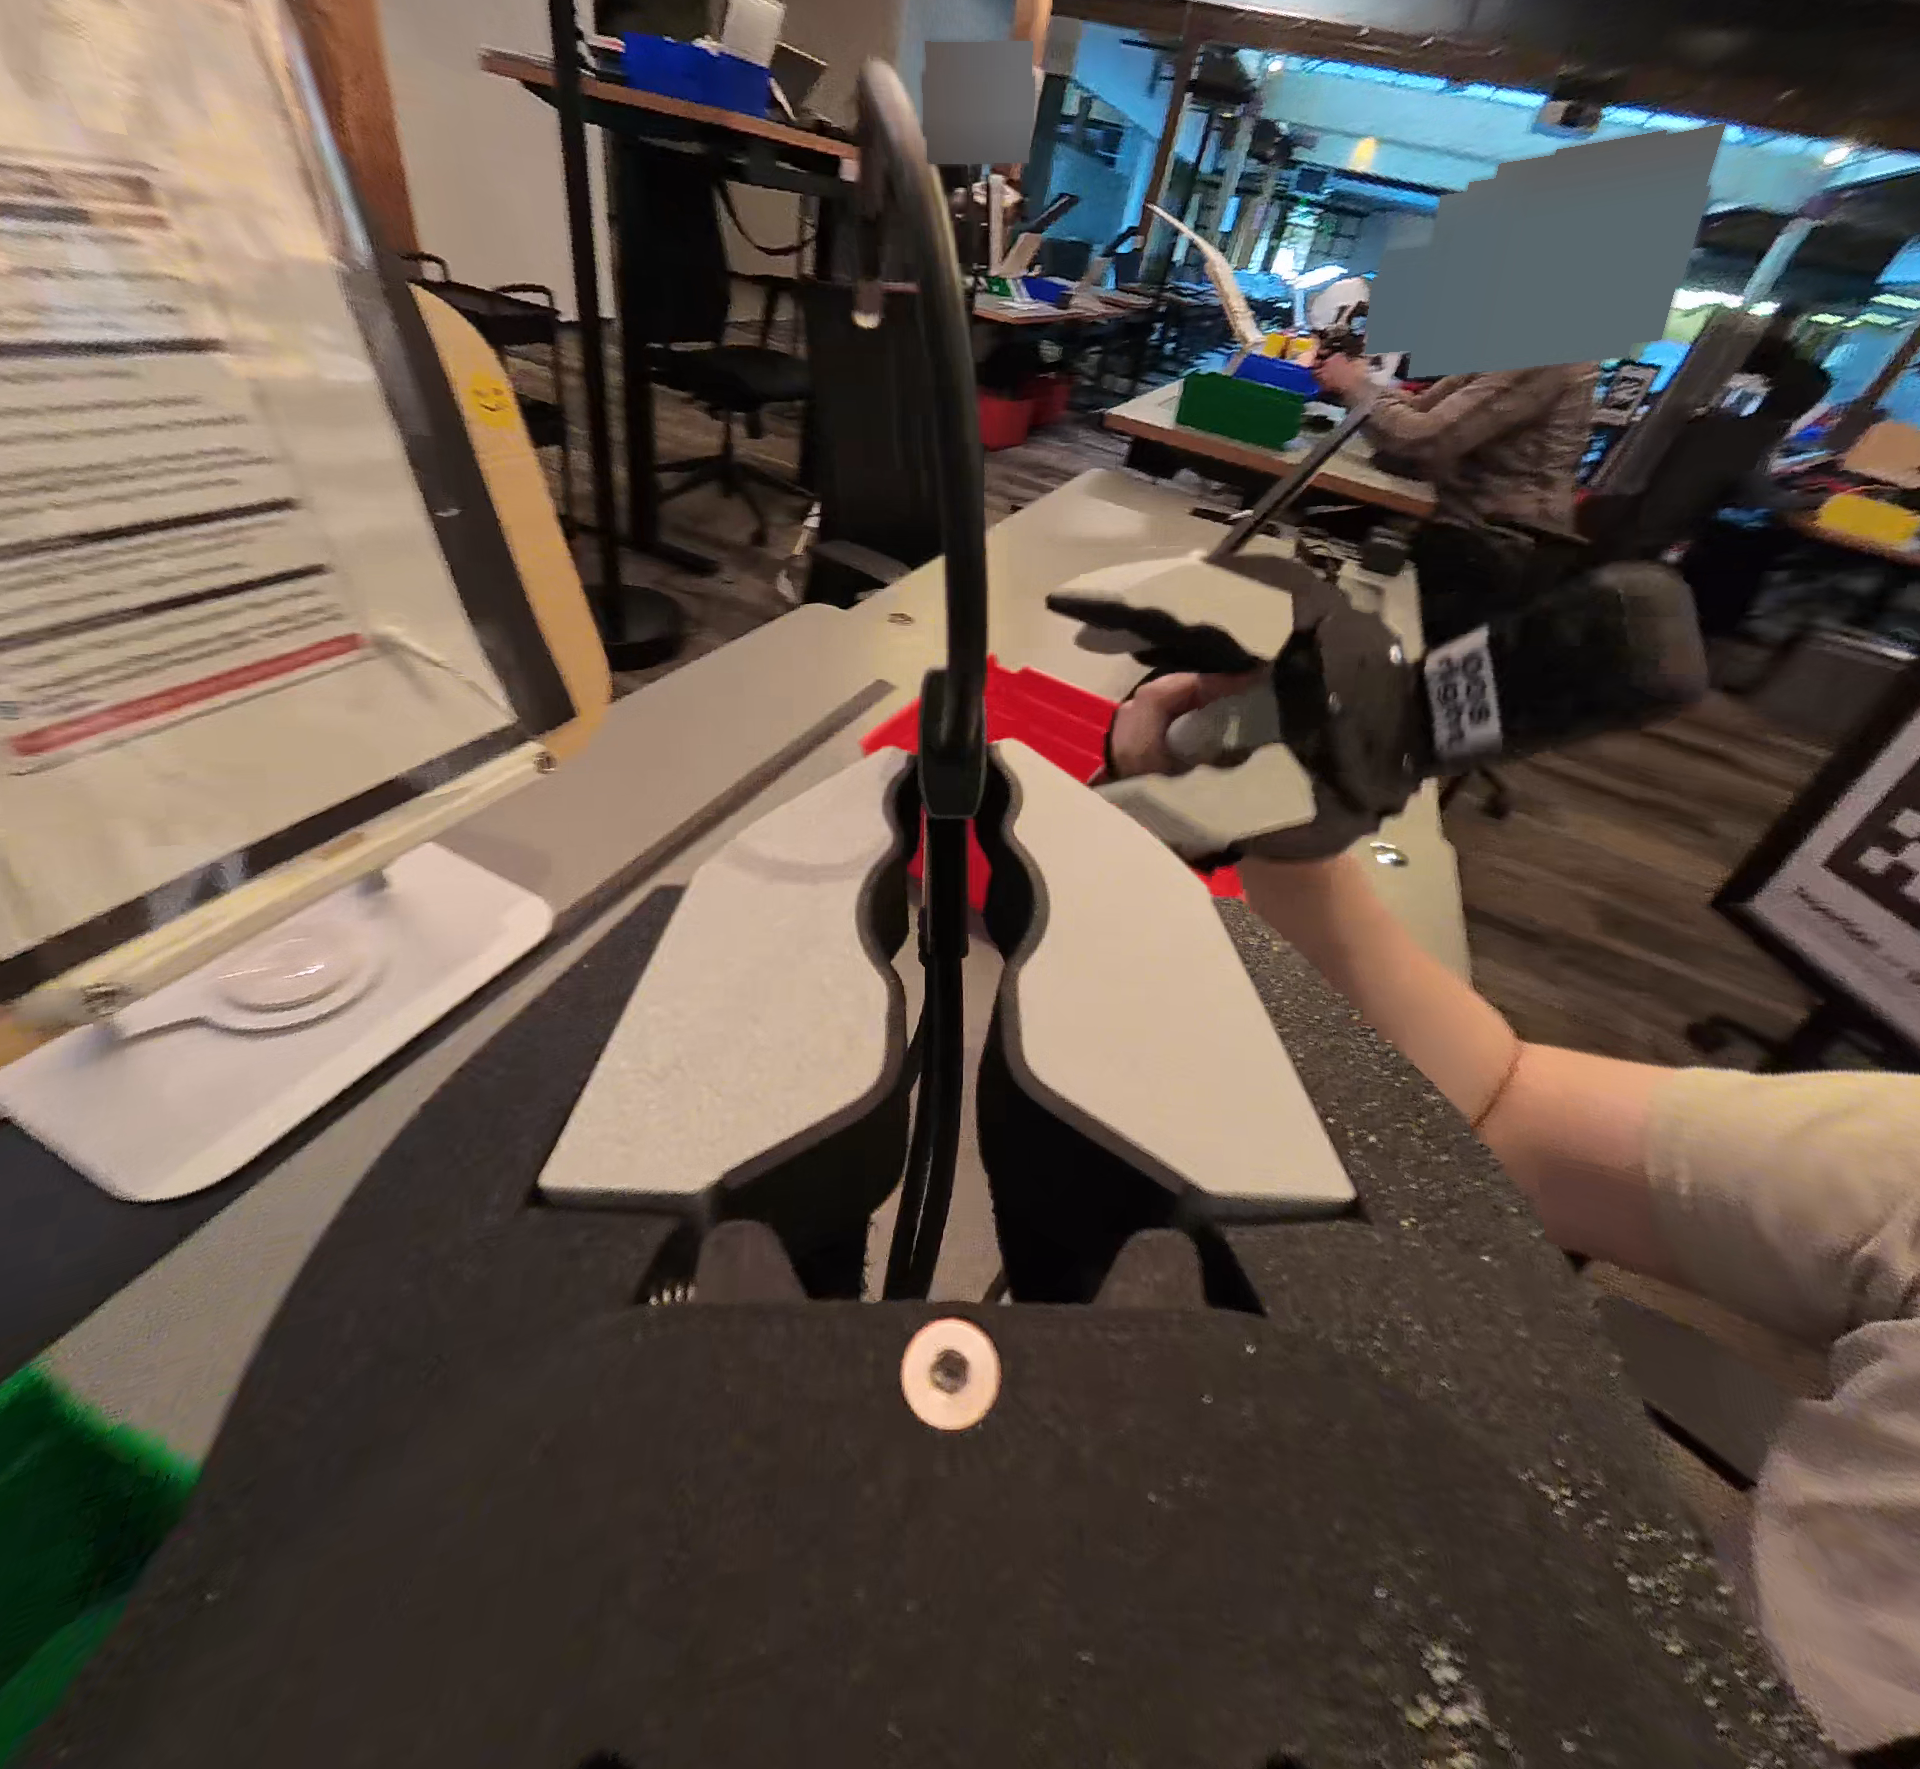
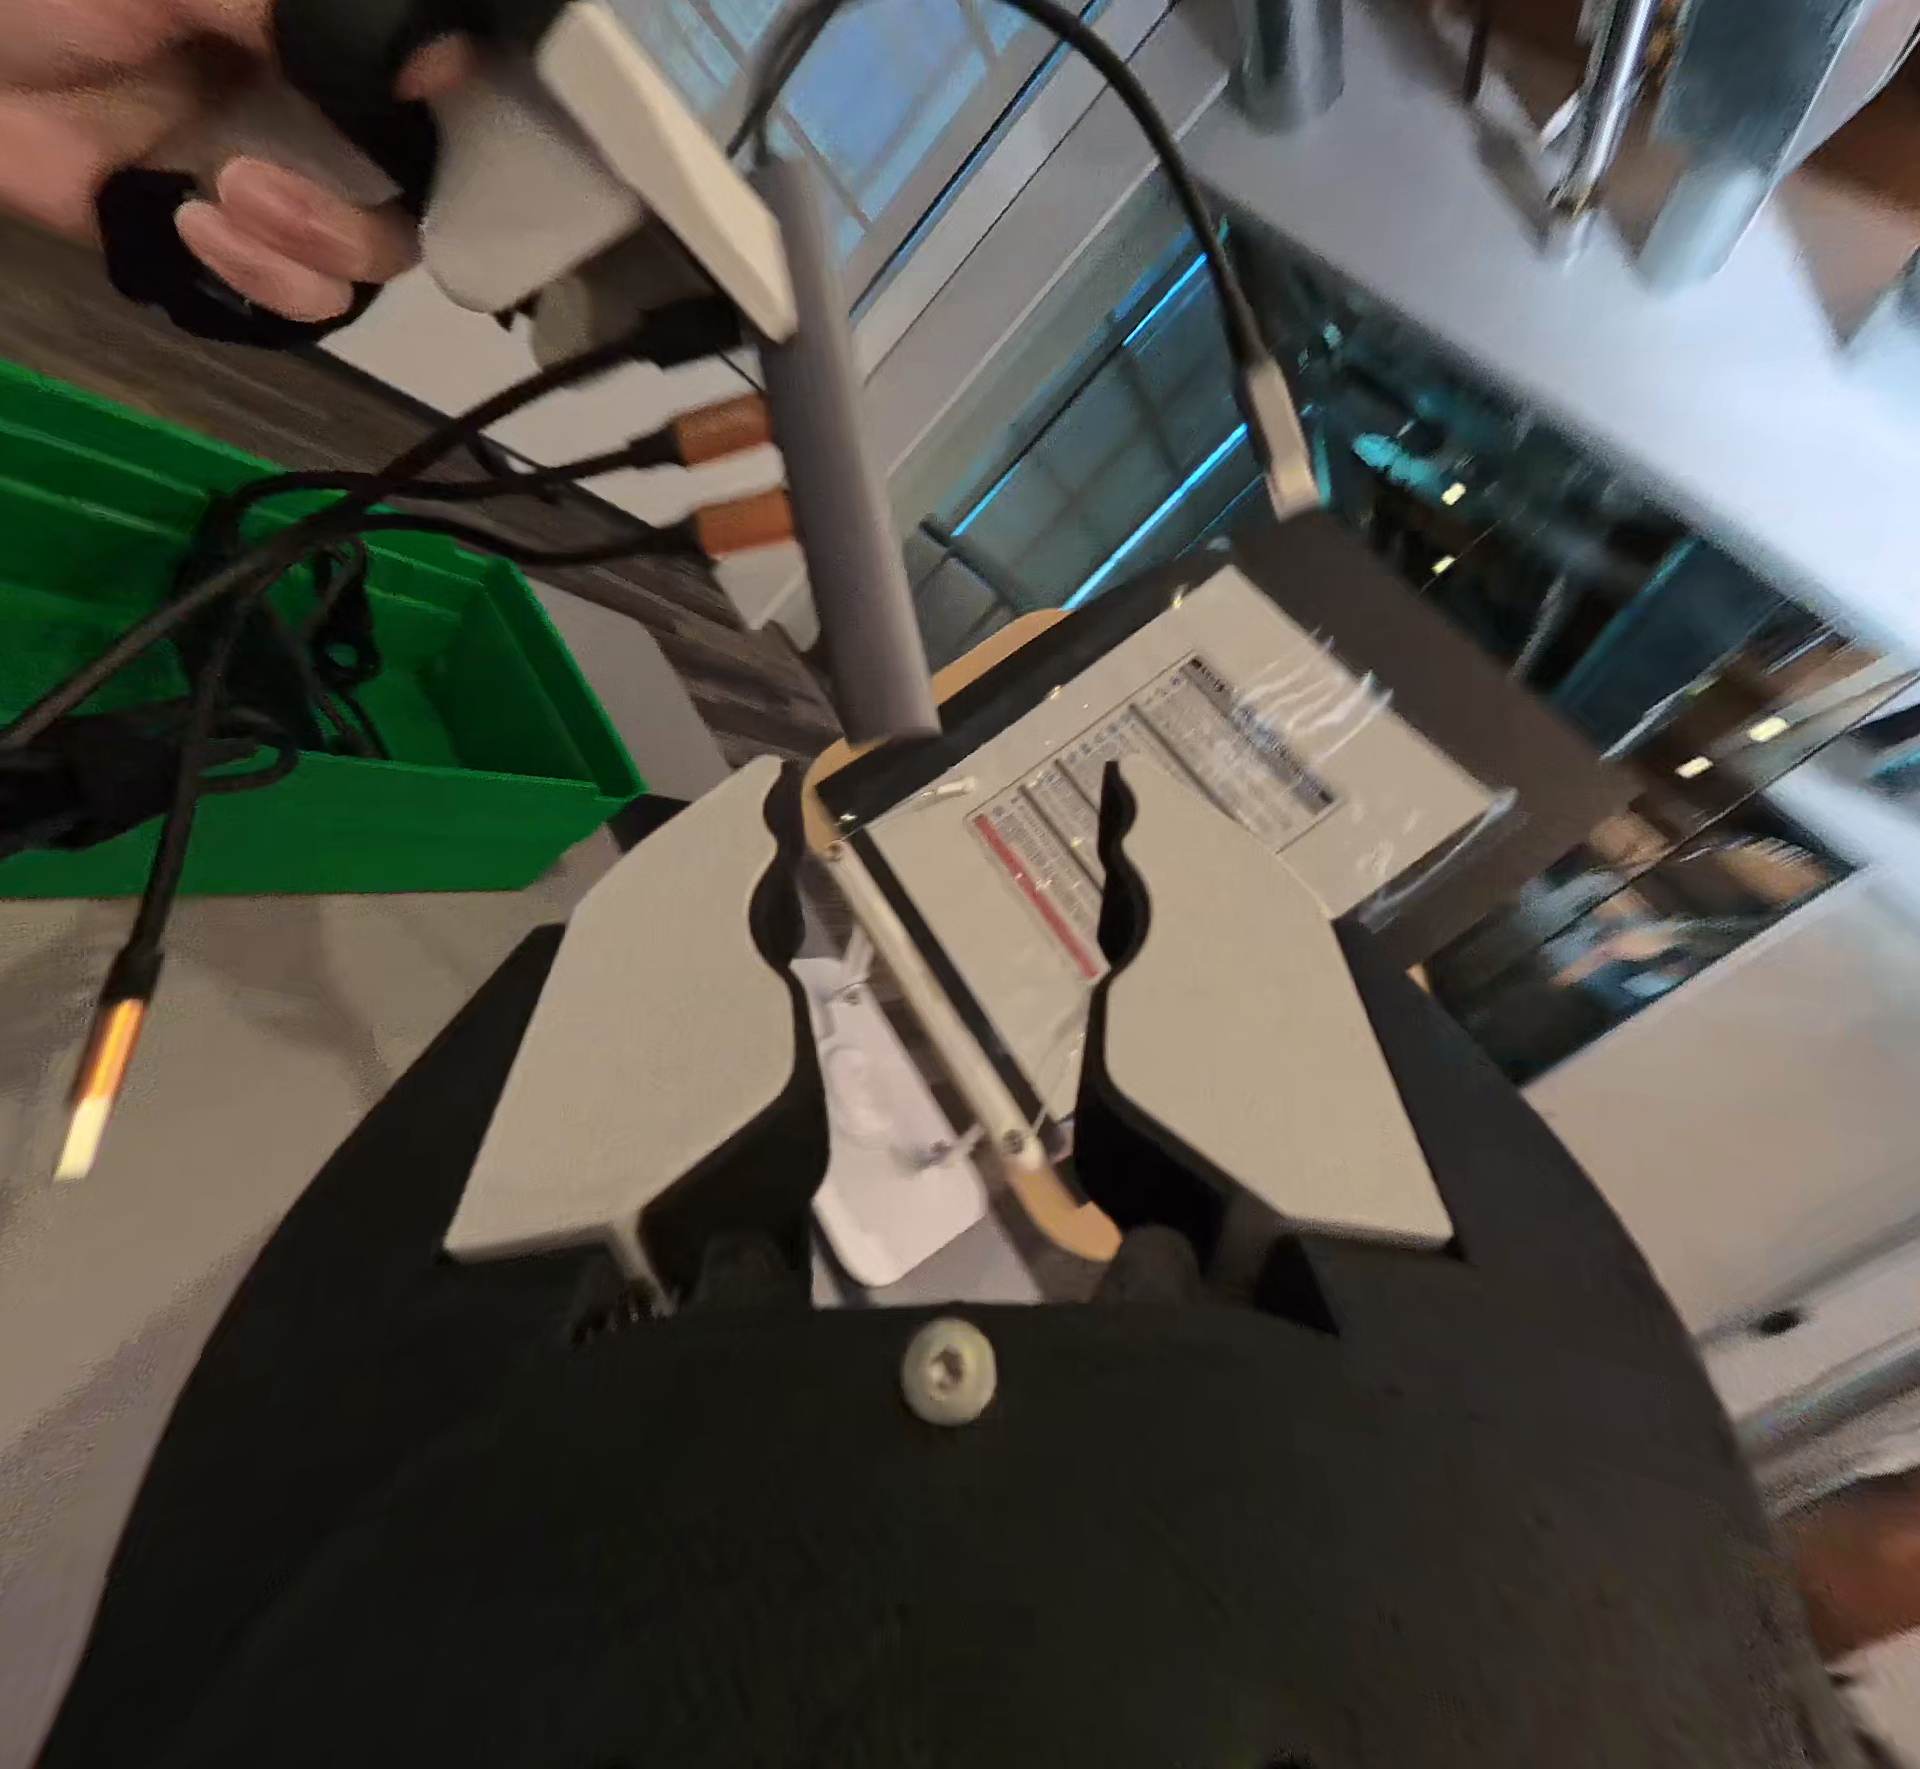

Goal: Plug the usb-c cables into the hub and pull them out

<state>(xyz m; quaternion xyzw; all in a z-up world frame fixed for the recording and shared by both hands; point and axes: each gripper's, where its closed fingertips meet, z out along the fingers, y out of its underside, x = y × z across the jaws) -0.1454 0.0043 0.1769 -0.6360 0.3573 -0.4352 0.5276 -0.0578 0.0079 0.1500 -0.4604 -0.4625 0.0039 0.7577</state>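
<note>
At frame centre, the slim grey rectangular hub [image 2: 842, 472] is clamped by the left gripper [image 1: 951, 784], its black cable [image 1: 935, 369] arching upward. The right gripper [image 2: 945, 836] is held open, empty, just below the hub.

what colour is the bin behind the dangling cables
Green bin, clearest in the right wrist view.
</note>
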